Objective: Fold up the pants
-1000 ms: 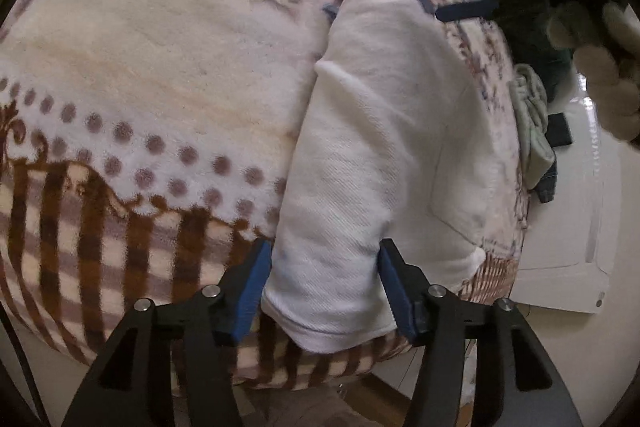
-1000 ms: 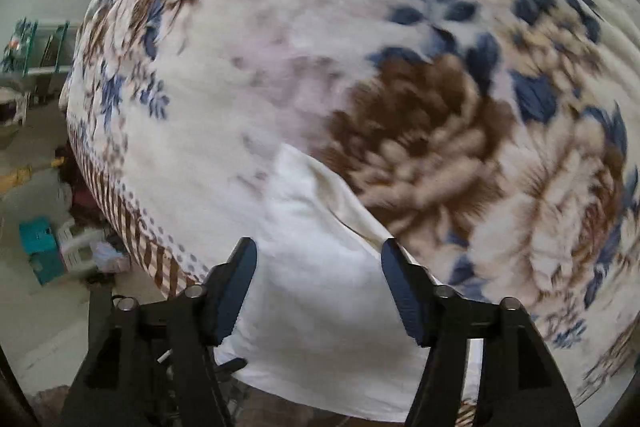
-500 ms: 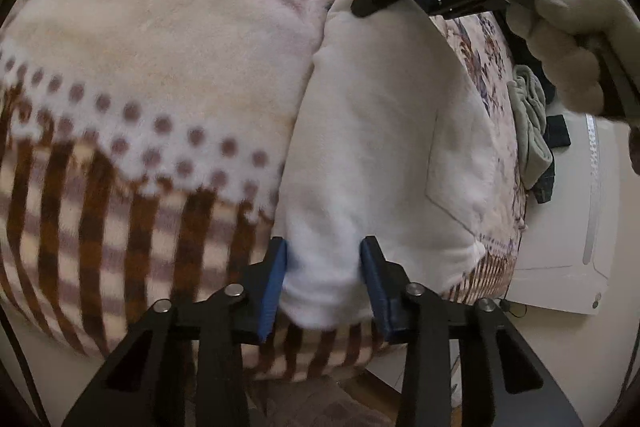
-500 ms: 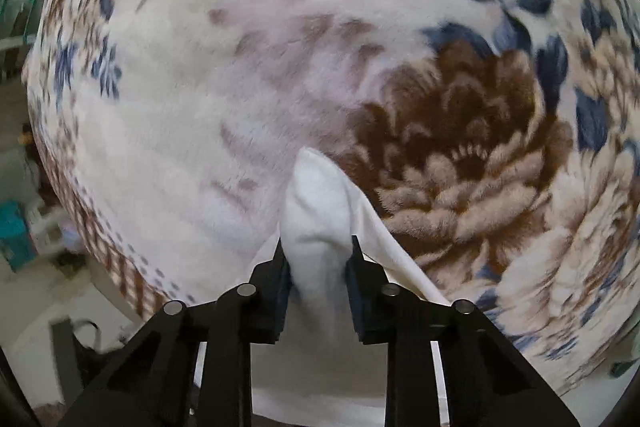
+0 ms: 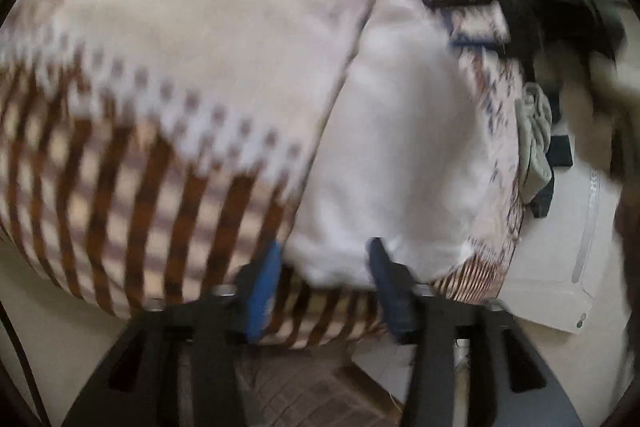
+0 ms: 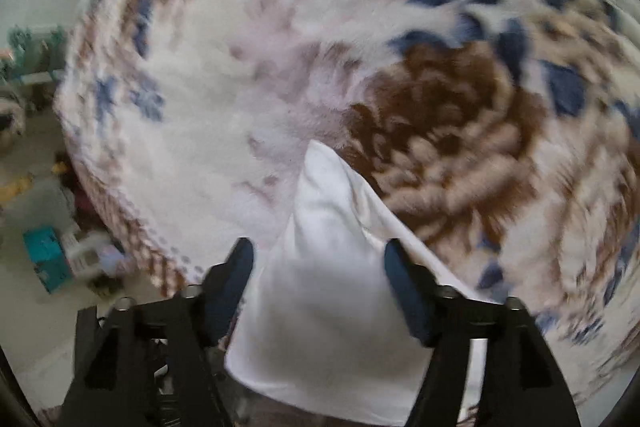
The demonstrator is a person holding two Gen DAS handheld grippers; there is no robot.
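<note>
pants: the white pants (image 5: 404,147) lie in a long folded strip on the flowered blanket (image 5: 192,27), one end at the striped edge of the bed, the other reaching toward the brown flower; in the right wrist view the far end (image 6: 332,227) stands up in a loose peak

step: judged to be a release after a pinch at each end; the strip looks folded lengthwise, and a fold across its length seems not yet done

next move: calls for a fresh grip on one end and carrying it over to meet the other, edges kept lined up; the peaked end may want flattening first

left gripper (image 5: 324,287): jaws have just been opening; spread, with the near end of the pants between them; pads seem clear of the cloth, though blur makes that uncertain

right gripper (image 6: 320,283): jaws have just been opening; spread wide, cloth lying loose between them, not pinched

surroundings: a grey garment (image 5: 534,147) hangs off the bed's far side
</note>
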